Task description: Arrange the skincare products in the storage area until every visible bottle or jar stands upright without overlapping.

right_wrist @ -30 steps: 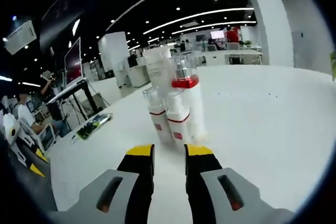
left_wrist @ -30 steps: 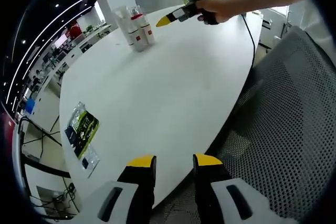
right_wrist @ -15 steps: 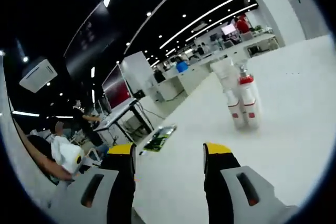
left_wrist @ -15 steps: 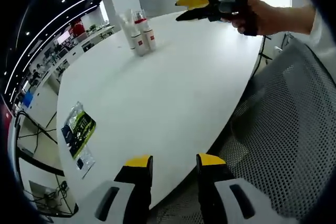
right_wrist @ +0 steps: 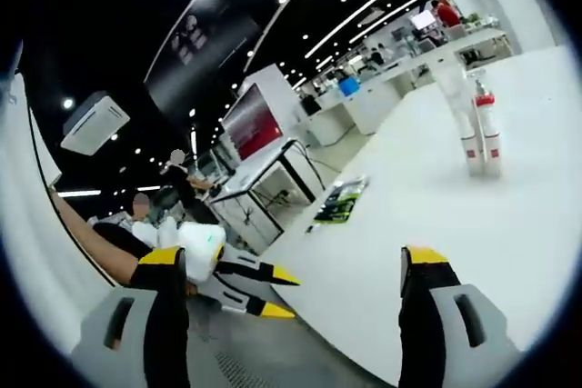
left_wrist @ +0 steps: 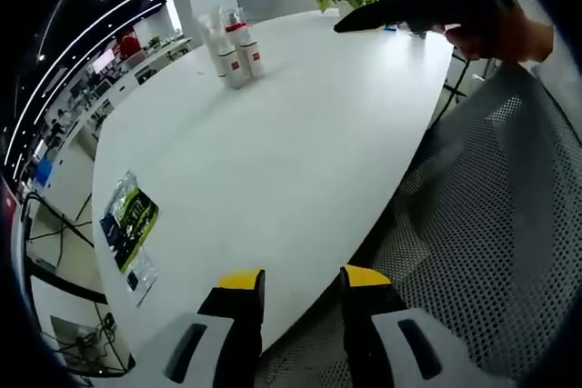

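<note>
The skincare bottles stand upright, clustered on the far table, while my left claw and right claw hang open, empty.

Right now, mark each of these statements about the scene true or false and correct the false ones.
1. The red-banded white skincare bottles stand upright in a tight cluster on the white oval table. True.
2. The right tongs are shut on a bottle. False: their jaws stand wide apart and hold nothing.
3. A green-and-black flat packet lies near the table's edge, apart from the bottles. True.
4. The left tongs grip the packet. False: they are open at the table's near edge, holding nothing.
5. A bottle lies on its side. False: none does.
</note>
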A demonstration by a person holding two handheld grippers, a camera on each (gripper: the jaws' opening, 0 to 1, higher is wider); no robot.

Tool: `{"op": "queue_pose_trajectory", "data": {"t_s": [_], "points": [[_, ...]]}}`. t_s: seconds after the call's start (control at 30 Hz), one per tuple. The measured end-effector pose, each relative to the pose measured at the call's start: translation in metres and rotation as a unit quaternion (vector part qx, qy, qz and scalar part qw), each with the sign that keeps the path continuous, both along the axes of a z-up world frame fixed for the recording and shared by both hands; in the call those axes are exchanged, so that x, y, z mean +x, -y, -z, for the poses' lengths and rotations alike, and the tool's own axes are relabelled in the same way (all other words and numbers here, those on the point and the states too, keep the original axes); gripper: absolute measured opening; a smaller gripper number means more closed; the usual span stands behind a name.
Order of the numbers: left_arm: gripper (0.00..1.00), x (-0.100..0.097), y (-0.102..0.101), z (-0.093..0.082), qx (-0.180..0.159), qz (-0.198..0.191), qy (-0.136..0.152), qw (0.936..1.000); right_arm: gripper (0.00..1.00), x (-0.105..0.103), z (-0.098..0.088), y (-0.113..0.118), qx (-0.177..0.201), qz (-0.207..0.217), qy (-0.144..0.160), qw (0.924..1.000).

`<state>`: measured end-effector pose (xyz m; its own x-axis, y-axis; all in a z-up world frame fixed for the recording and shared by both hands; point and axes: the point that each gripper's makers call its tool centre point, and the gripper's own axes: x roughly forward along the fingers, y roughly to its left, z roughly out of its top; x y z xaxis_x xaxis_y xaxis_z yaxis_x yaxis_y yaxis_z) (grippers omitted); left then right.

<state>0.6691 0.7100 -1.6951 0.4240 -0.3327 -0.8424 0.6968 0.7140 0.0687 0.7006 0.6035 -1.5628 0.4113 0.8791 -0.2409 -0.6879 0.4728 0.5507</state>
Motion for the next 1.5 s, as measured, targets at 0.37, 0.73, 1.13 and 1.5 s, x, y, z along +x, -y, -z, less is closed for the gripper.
{"op": "queue_pose_trajectory", "data": {"t_s": [0.37, 0.73, 1.13, 1.5], "points": [[0.34, 0.006, -0.002, -0.007, -0.012, -0.020, 0.010, 0.9997, 0.77, 0.004, 0.016, 0.006, -0.102, 0.009, 0.105, 0.9892], [0.37, 0.053, -0.029, -0.035, -0.114, -0.184, 0.039, 0.9756, 0.75, -0.002, 0.025, 0.003, -0.127, -0.014, 0.114, 0.9852], [0.91, 0.159, -0.104, -0.016, -0.202, -0.444, 0.019, 0.8725, 0.72, -0.001, 0.037, 0.006, -0.155, -0.016, 0.107, 0.9820], [0.91, 0.216, -0.118, 0.012, -0.154, -0.463, 0.007, 0.8731, 0.70, 0.001, 0.049, 0.011, -0.183, -0.015, 0.091, 0.9788]]}}
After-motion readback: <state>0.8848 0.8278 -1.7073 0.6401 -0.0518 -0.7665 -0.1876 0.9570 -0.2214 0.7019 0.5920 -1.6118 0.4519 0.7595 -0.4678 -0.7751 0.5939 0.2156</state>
